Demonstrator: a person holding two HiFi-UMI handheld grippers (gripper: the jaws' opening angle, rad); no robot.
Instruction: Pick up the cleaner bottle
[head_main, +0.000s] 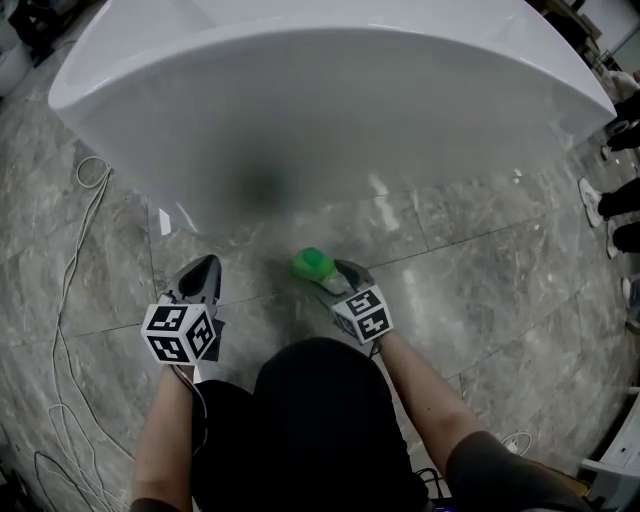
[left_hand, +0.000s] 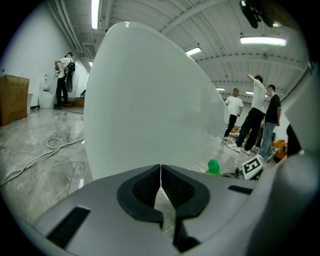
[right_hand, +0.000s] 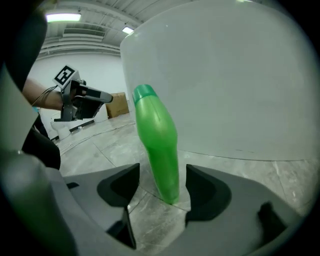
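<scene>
- Grey marble-tile floor (head_main: 480, 290), big white tub (head_main: 330, 90) behind.
- Green cleaner bottle (right_hand: 157, 150) upright on floor, just in front of tub.
- R gripper (right_hand: 160, 192): jaws apart, bottle btwn them, not clamped.
- L gripper (left_hand: 161, 189): jaws together, nothing held.

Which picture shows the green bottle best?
The right gripper view: the green bottle stands on the floor between the open jaws, cap to base in sight. The head view shows only its cap from above. The left gripper view shows just its small green top, far off.
</scene>
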